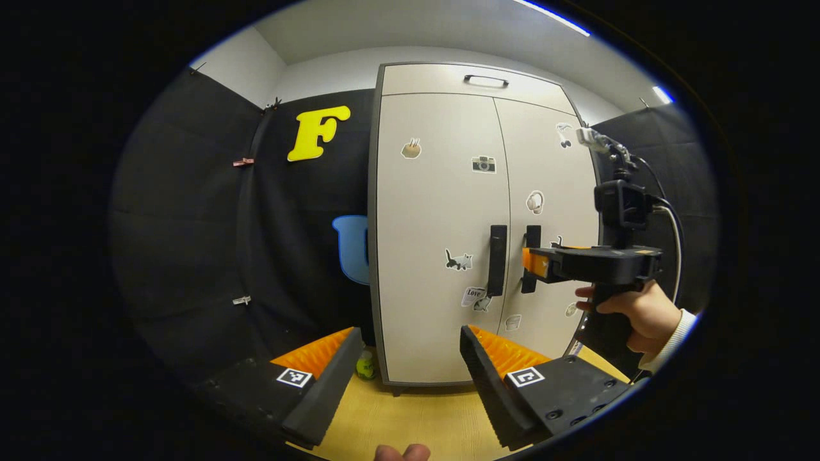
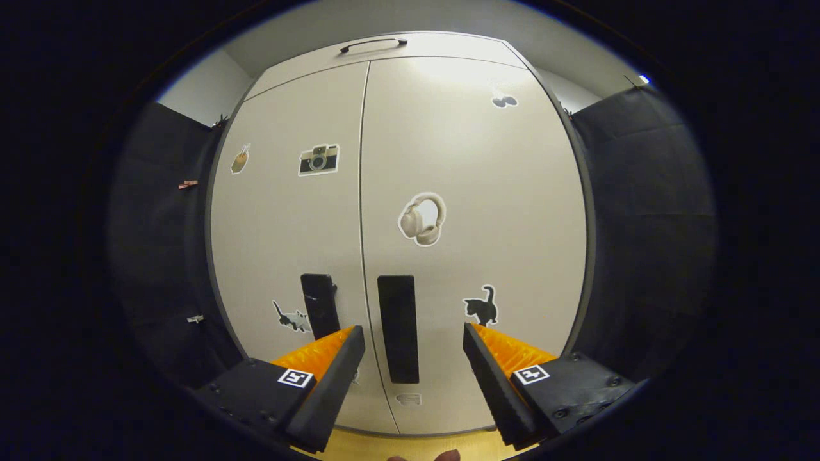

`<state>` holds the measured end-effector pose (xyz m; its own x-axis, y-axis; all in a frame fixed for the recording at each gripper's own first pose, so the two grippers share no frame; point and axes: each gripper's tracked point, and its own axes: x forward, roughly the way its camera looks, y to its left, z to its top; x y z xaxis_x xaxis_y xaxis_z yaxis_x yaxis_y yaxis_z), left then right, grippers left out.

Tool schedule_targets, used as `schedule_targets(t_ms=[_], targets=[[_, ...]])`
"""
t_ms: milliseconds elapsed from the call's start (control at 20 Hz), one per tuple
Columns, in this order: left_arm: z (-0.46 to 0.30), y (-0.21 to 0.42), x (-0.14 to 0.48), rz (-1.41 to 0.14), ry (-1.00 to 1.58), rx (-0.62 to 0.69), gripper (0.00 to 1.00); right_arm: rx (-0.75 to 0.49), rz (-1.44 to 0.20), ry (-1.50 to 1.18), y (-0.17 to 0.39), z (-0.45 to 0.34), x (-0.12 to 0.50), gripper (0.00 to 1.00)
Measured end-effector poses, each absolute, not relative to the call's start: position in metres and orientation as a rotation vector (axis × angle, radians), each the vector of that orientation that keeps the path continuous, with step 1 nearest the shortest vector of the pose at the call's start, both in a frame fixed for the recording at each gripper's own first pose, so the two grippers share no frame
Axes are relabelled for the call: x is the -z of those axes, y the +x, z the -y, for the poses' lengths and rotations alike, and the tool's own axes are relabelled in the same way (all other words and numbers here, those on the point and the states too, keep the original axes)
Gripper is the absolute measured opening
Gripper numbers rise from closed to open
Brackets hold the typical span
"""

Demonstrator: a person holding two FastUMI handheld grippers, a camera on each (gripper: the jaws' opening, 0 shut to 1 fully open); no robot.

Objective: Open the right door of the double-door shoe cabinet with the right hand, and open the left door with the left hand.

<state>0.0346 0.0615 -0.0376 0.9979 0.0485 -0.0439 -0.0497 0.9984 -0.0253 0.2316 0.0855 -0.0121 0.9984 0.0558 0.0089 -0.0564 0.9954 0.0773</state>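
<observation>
In the right gripper view, your right gripper [image 2: 410, 358] sits at the bottom of the frame with its jaws spread wide and nothing between them. The right door handle [image 2: 398, 328], a black vertical bar, lies in the gap between the two fingers but beyond them; neither finger touches it. The left door handle [image 2: 319, 305] stands just left of the centre seam.

In the left gripper view, your left gripper [image 1: 403, 365] is also released and empty, low in the frame over the wooden floor [image 1: 410, 416]. It is well apart from the shoe cabinet [image 1: 474, 224], which fills the centre of the frame.

Progress: no step is complete. Both doors, the right door [image 2: 474, 224] and the left door [image 2: 288, 224], are flush and closed. The right gripper is lined up near its handle, so the grasp appears to be the step in hand. Remaining: close on the right handle, pull the right door open, then repeat on the left door with the left gripper.

Markings: each gripper finger carries a square black-and-white marker tag [image 2: 295, 378]. The doors carry stickers, including a camera sticker [image 2: 318, 159] and a headphone sticker [image 2: 422, 219]. One sticker low on the left door in the left gripper view appears to begin with "Love" [image 1: 474, 296]; the rest is too small to read. No brand name is legible.
</observation>
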Motion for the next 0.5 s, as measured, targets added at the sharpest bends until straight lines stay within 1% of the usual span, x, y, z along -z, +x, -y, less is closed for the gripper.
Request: schedule_targets(t_ms=[100, 150, 200, 300, 350, 400, 450, 500], targets=[[-0.063, 0.036, 0.043, -0.053, -0.028, -0.043, 0.95, -0.053, 0.004, 0.074, 0.244, -0.088, 0.019, 0.89], [-0.065, 0.037, 0.045, -0.056, -0.023, -0.045, 0.95, -0.06, 0.012, 0.07, 0.249, -0.091, 0.02, 0.87], [-0.067, 0.037, 0.046, -0.057, -0.021, -0.048, 0.95, -0.06, 0.021, 0.06, 0.255, -0.092, 0.02, 0.87], [-0.07, 0.038, 0.049, -0.066, -0.022, -0.05, 0.95, -0.039, 0.024, 0.034, 0.258, -0.09, 0.022, 0.68], [-0.071, 0.039, 0.052, -0.069, -0.025, -0.051, 0.95, -0.042, 0.021, 0.041, 0.261, -0.094, 0.025, 0.55], [-0.072, 0.039, 0.052, -0.072, -0.026, -0.052, 0.95, -0.029, 0.011, 0.051, 0.262, -0.093, 0.026, 0.54], [-0.073, 0.039, 0.053, -0.072, -0.027, -0.054, 0.95, -0.021, 0.023, 0.053, 0.26, -0.093, 0.024, 0.49], [-0.074, 0.039, 0.055, -0.074, -0.025, -0.056, 0.95, -0.026, 0.018, 0.055, 0.256, -0.096, 0.018, 0.47]])
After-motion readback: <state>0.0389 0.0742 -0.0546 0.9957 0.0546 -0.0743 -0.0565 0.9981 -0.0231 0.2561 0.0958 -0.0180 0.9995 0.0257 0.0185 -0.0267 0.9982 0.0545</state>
